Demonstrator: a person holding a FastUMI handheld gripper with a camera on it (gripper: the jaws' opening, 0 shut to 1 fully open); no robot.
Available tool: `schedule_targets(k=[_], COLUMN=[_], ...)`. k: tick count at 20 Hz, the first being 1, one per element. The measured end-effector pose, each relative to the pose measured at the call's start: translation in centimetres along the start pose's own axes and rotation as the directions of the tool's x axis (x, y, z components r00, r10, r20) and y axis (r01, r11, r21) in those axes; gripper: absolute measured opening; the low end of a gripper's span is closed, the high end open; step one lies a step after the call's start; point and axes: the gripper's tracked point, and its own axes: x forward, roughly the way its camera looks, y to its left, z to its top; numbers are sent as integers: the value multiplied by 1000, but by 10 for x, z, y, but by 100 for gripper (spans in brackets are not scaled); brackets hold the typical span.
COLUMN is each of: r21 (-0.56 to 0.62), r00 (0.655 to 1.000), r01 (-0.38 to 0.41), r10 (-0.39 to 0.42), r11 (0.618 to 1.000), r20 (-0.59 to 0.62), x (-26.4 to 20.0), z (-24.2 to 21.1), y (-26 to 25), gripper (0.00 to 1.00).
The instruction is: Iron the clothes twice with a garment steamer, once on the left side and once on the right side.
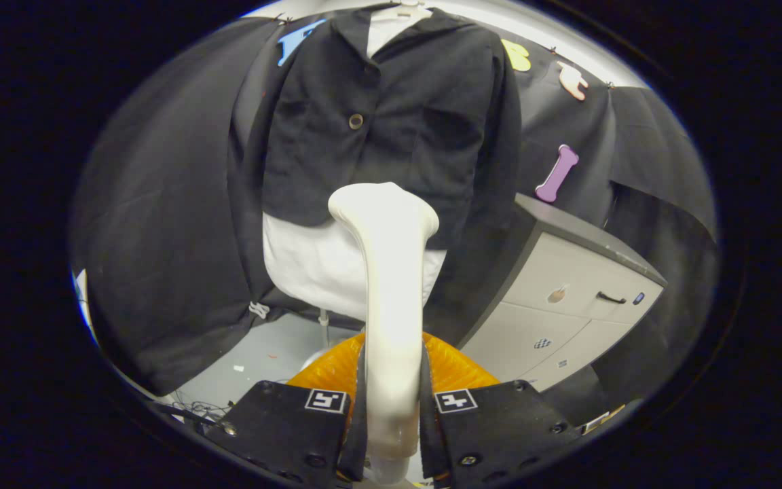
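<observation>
The gripper (391,407) is clamped on the white handle of a garment steamer (391,285), one finger pressing each side of it. The steamer's flared head rises ahead of the fingers, at the lower hem of a black jacket (391,115). The jacket hangs on a hanger, buttoned over a white shirt (309,265) whose tail shows below it.

Whether the head touches the cloth cannot be told, and no steam is visible. Judging from this, the steamer is in hand, but nothing shows whether either side is finished.

There is free room above, along both jacket fronts. A grey cabinet (567,299) stands close on the right, its corner near the jacket's sleeve. An orange object (459,370) sits beneath the handle.
</observation>
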Motion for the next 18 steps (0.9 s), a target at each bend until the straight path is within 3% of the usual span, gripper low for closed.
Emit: schedule_targets(k=[4,7,9,14,18], r21=[22,65,93,84,49], r00=[986,946,893,723,637], r01=[-15,-24,-48,-93,-135], r10=[11,2,1,9,49], r11=[1000,998,994,992,990], r20=[167,323,450,690,770], x=[-43,-70,-89,-114,-117], z=[72,144,198,309,365], y=[-1,-1,5,27,55], gripper=[34,34,34,34,34])
